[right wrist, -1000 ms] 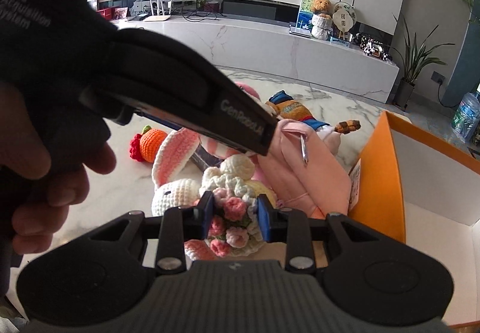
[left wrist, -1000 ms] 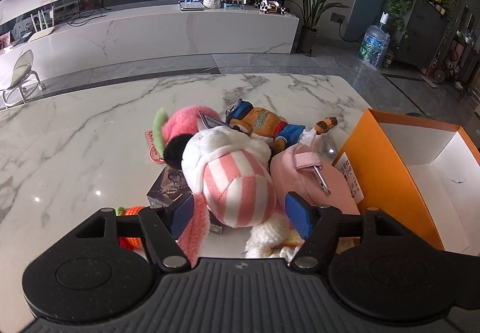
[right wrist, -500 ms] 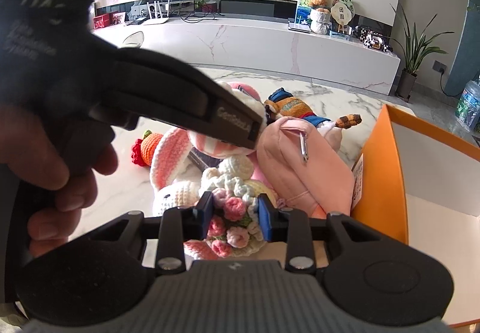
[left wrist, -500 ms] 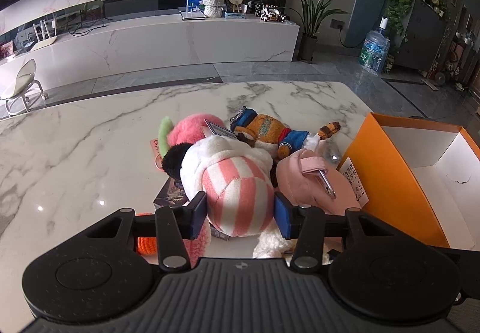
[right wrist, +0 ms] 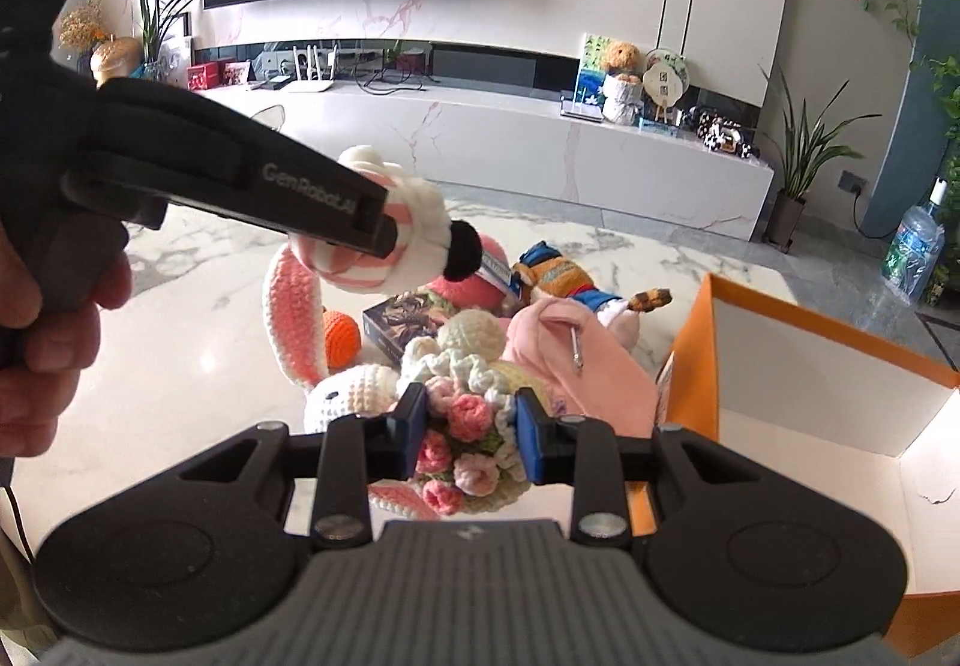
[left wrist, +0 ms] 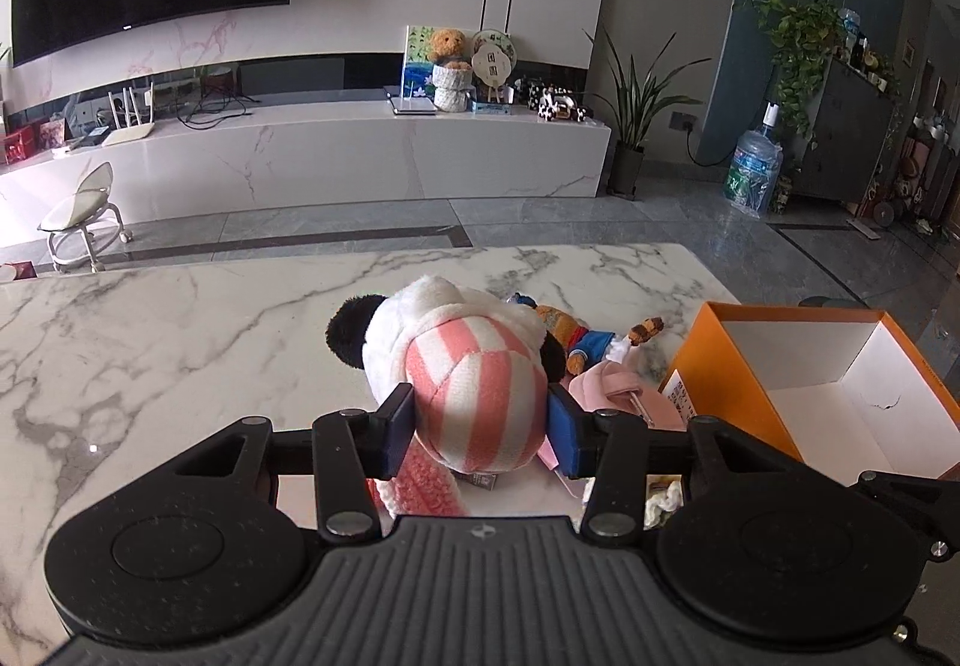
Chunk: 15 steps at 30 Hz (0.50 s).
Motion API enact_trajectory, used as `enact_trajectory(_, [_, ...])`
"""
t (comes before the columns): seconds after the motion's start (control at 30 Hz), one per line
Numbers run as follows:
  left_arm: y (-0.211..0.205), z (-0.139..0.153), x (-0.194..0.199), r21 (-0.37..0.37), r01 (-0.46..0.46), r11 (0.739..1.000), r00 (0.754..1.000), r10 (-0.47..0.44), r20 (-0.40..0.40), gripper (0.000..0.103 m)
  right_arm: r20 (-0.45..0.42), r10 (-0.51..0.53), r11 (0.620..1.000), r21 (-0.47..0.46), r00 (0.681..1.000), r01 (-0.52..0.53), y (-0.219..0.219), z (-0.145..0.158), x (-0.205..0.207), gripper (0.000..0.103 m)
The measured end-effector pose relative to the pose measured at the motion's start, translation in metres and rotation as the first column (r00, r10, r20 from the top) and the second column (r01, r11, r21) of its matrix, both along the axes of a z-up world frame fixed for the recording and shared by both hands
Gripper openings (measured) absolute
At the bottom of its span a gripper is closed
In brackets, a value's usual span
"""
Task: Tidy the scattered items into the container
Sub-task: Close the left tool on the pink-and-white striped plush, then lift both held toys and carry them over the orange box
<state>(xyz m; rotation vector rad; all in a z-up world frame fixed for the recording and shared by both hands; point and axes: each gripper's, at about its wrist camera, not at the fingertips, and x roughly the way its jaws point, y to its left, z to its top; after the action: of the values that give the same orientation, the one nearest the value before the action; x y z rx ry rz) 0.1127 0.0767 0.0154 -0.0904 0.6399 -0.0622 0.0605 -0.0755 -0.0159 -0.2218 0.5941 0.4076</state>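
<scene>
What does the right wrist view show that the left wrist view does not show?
Only the right wrist view: the crochet bouquet pinched in the right gripper, an orange crochet ball, a hand. Only the left wrist view: a white stool on the floor. Both: the striped plush clamped in the left gripper, and the orange box.

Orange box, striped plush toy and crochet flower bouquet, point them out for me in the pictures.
orange box [left wrist: 729,384]: left wrist view, on its orange outer side wall.
striped plush toy [left wrist: 477,396]: left wrist view, on its pink-and-white striped body.
crochet flower bouquet [right wrist: 471,411]: right wrist view, on a pink flower.
</scene>
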Motion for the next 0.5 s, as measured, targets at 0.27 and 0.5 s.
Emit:
enact_trajectory(0.27, [-0.008,0.048,-0.022,0.017,0.0,1.0,0.992,-0.002,0.126,0.053,0.124,-0.014,1.0,-0.003,0.992,0.014,-0.013,0.036,-0.02,0.034])
enact_trajectory(0.5, [-0.043,0.072,-0.03,0.034,0.057,0.998,0.978,-0.063,0.199,0.053,0.212,-0.116,0.993,0.008,0.97,0.117,-0.052,0.059,-0.028,0.034])
